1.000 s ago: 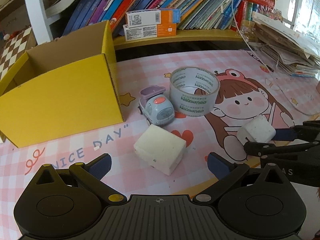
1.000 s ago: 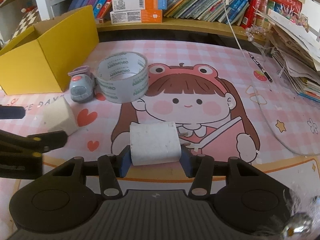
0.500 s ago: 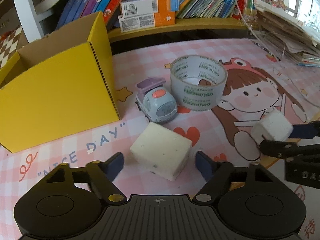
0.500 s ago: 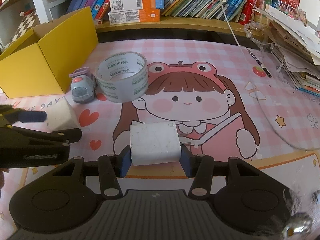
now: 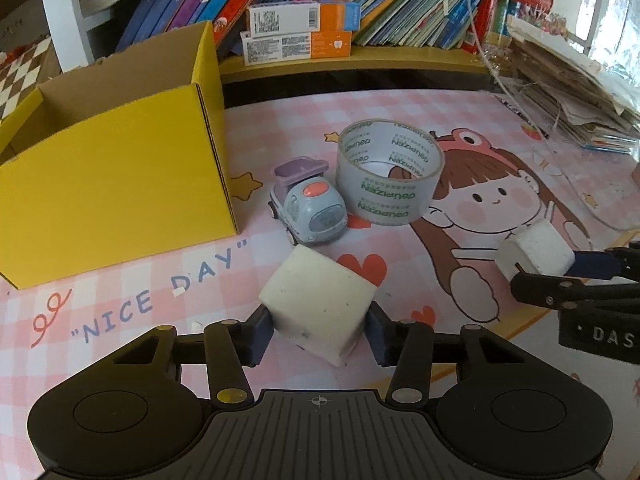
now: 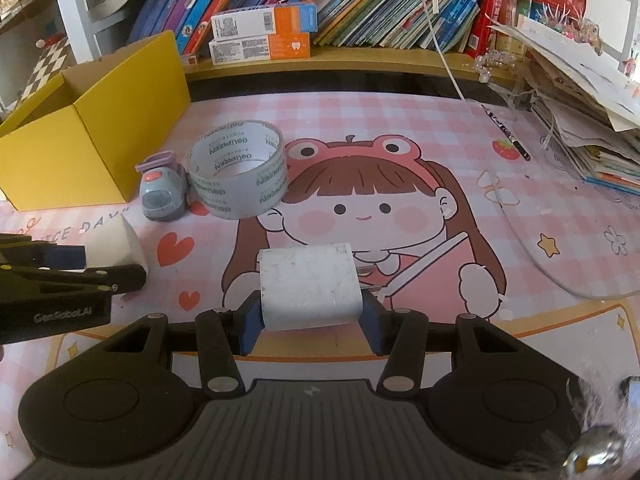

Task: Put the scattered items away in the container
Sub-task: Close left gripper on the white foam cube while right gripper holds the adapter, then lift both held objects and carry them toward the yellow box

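Two claws are seen, each clenched on a pale block. The left claw (image 5: 318, 330) is closed on a cream foam cube (image 5: 318, 306), its blue pads pressed against two opposite faces; whether the cube is clear of the surface cannot be told from these views. The right claw (image 6: 311, 322) is closed on a white charger block (image 6: 310, 286), gripped by its two short sides so that its long axis runs across the claw, with metal prongs pointing away on its far side. A little farther out from the left claw, a small blue toy truck (image 5: 308, 204) is found on the pink cartoon mat (image 5: 400, 120), and a roll of clear tape (image 5: 390, 178) stands on its flat edge just right of the truck, close to or touching it. The yellow cardboard box (image 5: 116, 192) lies to the far left of both claws, open at the top; its inside is only partly shown, and no item is seen in the part that shows. The coming move is judged to turn on that direction: both held blocks would have to be carried leftward and away, over the near wall of the box. The left claw is the nearer to the box, and the truck and tape lie between the right claw and the box.
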Demonstrator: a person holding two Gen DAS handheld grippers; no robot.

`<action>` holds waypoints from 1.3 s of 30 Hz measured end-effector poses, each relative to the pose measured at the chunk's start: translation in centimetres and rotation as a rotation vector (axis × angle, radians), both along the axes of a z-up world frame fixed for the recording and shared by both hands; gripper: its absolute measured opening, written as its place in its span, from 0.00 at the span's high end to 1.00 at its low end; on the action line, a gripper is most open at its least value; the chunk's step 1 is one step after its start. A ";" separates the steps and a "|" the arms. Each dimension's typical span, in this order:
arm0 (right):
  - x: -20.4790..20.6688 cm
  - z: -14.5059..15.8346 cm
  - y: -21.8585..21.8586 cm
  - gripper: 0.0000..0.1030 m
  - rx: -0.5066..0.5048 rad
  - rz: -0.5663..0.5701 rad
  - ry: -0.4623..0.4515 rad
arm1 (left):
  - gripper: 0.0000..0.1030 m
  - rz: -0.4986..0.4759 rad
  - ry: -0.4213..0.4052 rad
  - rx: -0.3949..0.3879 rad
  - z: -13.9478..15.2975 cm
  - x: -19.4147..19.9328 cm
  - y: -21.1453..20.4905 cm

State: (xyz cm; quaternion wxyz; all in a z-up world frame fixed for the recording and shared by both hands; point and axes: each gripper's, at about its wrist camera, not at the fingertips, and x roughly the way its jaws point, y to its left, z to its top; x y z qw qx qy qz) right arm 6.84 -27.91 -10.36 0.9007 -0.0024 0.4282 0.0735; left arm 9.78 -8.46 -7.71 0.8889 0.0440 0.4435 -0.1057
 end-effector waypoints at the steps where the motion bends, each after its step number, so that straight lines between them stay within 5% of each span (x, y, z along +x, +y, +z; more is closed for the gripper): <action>1: -0.1 0.1 0.0 0.53 0.000 0.000 -0.002 | 0.54 -0.004 -0.004 -0.002 0.2 -0.2 0.0; 39: -5.8 4.2 2.1 0.53 -0.014 -0.013 -0.129 | 0.55 -0.045 -0.145 -0.033 5.0 -7.2 2.5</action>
